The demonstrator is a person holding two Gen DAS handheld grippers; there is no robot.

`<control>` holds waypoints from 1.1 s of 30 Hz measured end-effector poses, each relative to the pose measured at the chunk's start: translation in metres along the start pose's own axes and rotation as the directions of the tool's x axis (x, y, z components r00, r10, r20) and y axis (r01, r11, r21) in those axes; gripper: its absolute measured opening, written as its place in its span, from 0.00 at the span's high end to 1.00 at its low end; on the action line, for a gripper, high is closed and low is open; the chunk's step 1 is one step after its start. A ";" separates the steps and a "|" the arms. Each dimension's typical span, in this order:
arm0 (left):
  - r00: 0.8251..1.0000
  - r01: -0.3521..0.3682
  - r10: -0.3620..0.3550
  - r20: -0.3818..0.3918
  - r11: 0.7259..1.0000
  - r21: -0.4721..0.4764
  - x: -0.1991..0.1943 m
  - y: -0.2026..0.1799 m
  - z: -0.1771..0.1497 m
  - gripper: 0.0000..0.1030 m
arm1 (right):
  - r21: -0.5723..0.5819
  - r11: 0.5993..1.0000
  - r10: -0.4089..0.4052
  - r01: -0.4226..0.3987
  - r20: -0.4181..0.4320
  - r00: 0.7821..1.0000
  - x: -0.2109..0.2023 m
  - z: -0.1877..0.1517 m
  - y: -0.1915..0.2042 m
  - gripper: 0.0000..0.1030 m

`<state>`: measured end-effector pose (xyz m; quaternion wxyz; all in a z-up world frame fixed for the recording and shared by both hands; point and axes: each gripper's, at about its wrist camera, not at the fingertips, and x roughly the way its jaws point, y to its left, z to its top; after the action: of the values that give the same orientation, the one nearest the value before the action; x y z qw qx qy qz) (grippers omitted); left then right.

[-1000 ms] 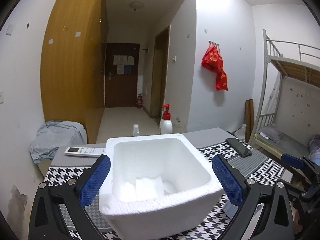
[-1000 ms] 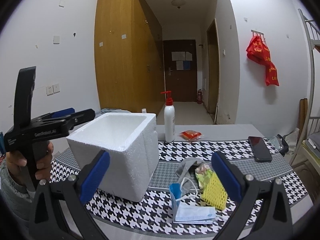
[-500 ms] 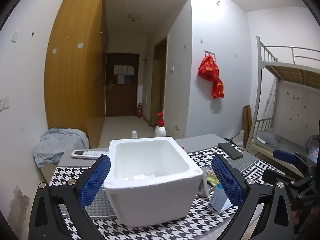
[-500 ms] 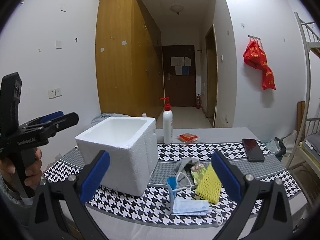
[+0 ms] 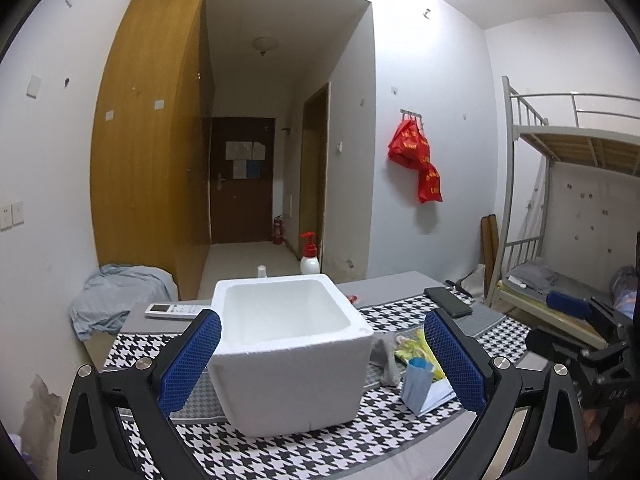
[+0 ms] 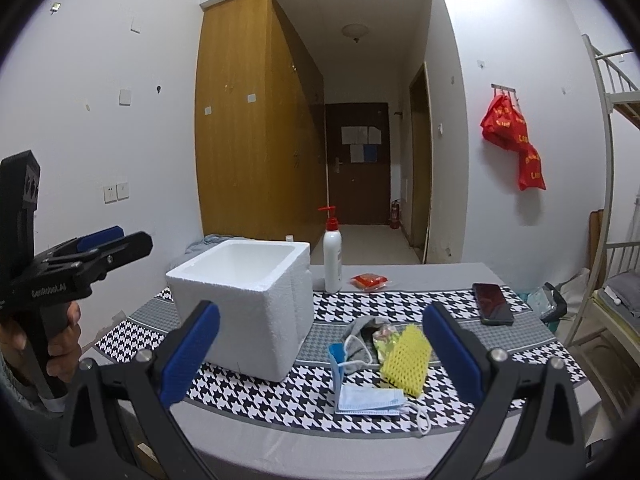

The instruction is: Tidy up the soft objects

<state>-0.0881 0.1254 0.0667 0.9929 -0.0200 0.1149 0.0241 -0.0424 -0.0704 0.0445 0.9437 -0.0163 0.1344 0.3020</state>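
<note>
The right gripper (image 6: 320,346) stands wide open and empty, its blue pads spread to either side of the small heap of soft things on the table. From between those pads the heap lies straight ahead at twelve o'clock and a little low: the blue face mask (image 6: 369,399) lies flat nearest the table's front edge, the yellow foam net (image 6: 405,357) sits just behind it toward one o'clock with its long axis running up and away from the claw, and the grey sock (image 6: 359,342) and a crinkled snack packet (image 6: 382,340) touch one another at the back of the heap.

The left gripper (image 5: 322,358) is open too and carries nothing; its pads frame the white foam box (image 5: 292,354), which sits dead ahead at twelve o'clock, mouth up. From this claw the heap falls out at about three o'clock, partly behind the box's right wall.

So the right claw is judged the nearer and better lined-up for the first pick, with the box at its ten o'clock, just beside the heap. The houndstooth table cloth (image 6: 280,394) lies under all of it. Further back stand a pump bottle (image 6: 333,258), a red packet (image 6: 370,280) and a phone (image 6: 493,302), well apart from the heap.
</note>
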 end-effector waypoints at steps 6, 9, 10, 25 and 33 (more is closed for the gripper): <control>1.000 0.003 -0.003 0.009 1.000 -0.010 -0.010 -0.011 -0.016 0.01 | 0.009 1.000 -0.023 0.023 0.027 0.999 -0.011 -0.010 -0.003 0.00; 1.000 -0.008 0.008 0.028 1.000 0.012 -0.016 -0.019 -0.025 0.01 | 0.011 0.999 -0.032 0.031 0.029 0.999 -0.015 -0.015 -0.006 0.00; 0.999 -0.009 0.008 0.038 1.000 0.021 -0.019 -0.022 -0.027 0.01 | 0.012 0.999 -0.032 0.031 0.026 0.999 -0.016 -0.017 -0.006 0.00; 0.999 0.019 -0.019 0.032 1.000 0.000 -0.017 -0.037 -0.058 0.01 | 0.013 0.998 -0.059 0.059 0.018 0.998 -0.027 -0.040 -0.014 0.00; 1.000 0.017 -0.018 -0.004 0.999 -0.033 -0.007 -0.042 -0.069 0.01 | 0.040 0.997 -0.071 0.071 -0.001 0.997 -0.024 -0.055 -0.028 0.00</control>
<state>-0.1090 0.0802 0.0023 0.9924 -0.0375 0.1163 0.0173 -0.0584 -0.1134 -0.0035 0.9539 -0.0023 0.1396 0.2655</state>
